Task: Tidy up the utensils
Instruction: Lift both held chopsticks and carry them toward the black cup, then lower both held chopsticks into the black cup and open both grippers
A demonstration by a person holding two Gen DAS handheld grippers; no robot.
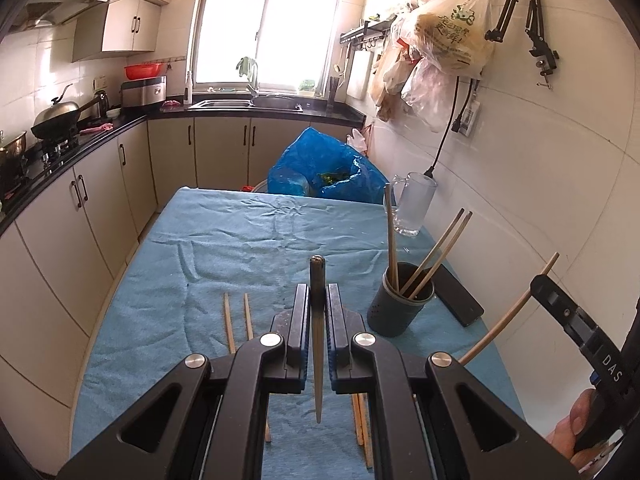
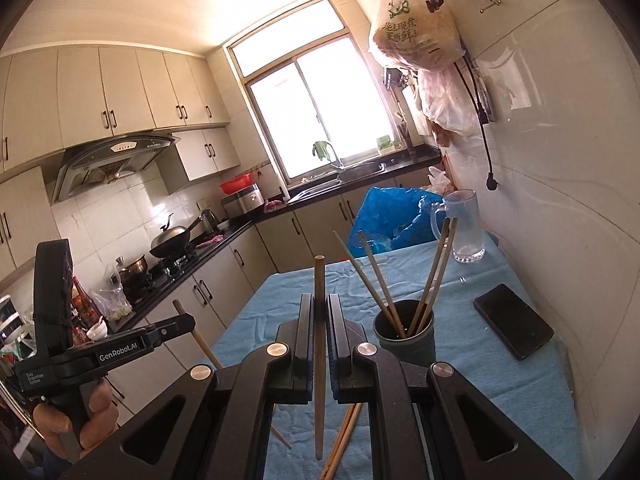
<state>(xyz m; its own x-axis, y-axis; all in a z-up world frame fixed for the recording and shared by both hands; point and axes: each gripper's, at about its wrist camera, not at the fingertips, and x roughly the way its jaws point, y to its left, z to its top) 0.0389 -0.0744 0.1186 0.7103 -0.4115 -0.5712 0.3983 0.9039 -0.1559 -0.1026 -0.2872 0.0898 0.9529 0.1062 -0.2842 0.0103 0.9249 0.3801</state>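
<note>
1. Gripping one chopstick each, the left gripper (image 1: 318, 316) and right gripper (image 2: 319, 322) are clamped tight.
2. Loose chopsticks (image 1: 238, 322) lie near the table's (image 1: 224, 248) front edge.
3. Farther, by its right edge, the holder (image 1: 400, 300) awaits; next, lower tips in.

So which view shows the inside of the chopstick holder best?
The right wrist view: it looks into the chopstick holder past its rim, showing chopsticks entering. The left wrist view shows mostly its outer wall.

Black left gripper (image 1: 318, 300) with silver screws, blue-lined jaws, white "GenRobot.AI" lettering
</note>
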